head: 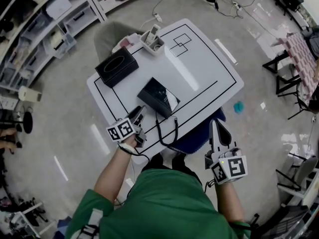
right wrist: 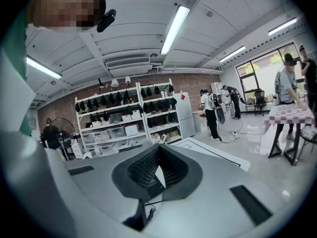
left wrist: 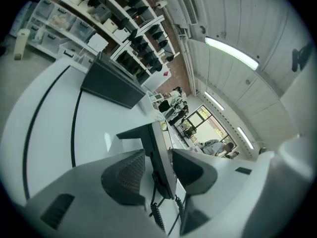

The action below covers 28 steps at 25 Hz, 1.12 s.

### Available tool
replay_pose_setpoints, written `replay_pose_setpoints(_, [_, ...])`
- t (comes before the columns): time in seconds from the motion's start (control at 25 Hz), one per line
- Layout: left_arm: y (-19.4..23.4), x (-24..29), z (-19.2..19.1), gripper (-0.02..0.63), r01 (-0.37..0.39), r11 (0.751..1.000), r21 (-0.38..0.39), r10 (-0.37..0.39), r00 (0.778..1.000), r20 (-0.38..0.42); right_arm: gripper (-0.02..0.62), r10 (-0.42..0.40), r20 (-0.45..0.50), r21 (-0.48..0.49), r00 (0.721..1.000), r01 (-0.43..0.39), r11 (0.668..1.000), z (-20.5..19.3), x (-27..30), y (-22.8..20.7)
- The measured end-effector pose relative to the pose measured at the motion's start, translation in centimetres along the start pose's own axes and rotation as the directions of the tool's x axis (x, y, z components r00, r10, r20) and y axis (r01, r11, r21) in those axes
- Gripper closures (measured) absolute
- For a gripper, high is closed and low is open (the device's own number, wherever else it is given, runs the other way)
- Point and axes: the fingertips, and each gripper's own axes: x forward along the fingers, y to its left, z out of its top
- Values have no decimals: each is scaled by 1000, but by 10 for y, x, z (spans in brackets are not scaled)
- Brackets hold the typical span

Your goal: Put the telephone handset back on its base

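Observation:
The black telephone (head: pixel 155 95) lies on the white table (head: pixel 204 68) near its front edge, and its coiled cord (head: pixel 167 132) loops over that edge. In the head view I cannot separate the handset from the base. My left gripper (head: pixel 139 114) is at the telephone's near left corner. In the left gripper view the jaws of my left gripper (left wrist: pixel 159 171) stand open around the dark slab of the telephone (left wrist: pixel 157 155), with a gap on the right side. My right gripper (head: pixel 215 126) hangs off the table's front right, and my right gripper (right wrist: pixel 158 152) is shut and empty.
A black tissue box (head: pixel 116 66) sits at the table's left. A white cordless phone in a holder (head: pixel 152 38) stands at the far edge. A blue seat (head: pixel 199 133) shows under the front edge. Shelves (head: pixel 55 19) line the far left; people stand in the background.

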Motion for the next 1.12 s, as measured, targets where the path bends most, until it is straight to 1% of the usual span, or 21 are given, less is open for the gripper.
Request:
replay_pose_setpoints(0.08, [-7,-14,14,422,-20,998,66,18,999,36,575,3,9,-6,1000,-3,1000,4,0,-1])
replay_pose_setpoints(0.16, [-22,-25,31,425,-22,992,127,12,997,74,575,11,24,-12,1000,-10,1000,10,0,-1])
replay_pose_setpoints(0.28, [-56,-36,53,434,7,980,200,-32,992,121,575,23,50,-22,998,-22,1000,21,0,0])
replay_pose_setpoints(0.44, [-105,-51,69,436,58,958,282,-106,981,160,575,39,78,-33,996,-36,999,35,-2,2])
replay_pose_setpoints(0.6, [-148,-66,81,436,84,922,378,-163,970,182,575,54,112,-50,992,-49,998,53,-5,6])
replay_pose_setpoints(0.84, [-199,-87,102,436,87,864,496,-223,949,222,575,65,163,-78,985,-52,996,79,-15,11])
replay_pose_setpoints(1.04, [-241,-108,120,437,86,811,579,-285,922,263,575,64,199,-93,978,-46,995,96,-24,13])
replay_pose_setpoints(1.12, [-258,-115,127,437,79,786,613,-308,911,276,575,58,211,-98,976,-38,994,103,-28,12])
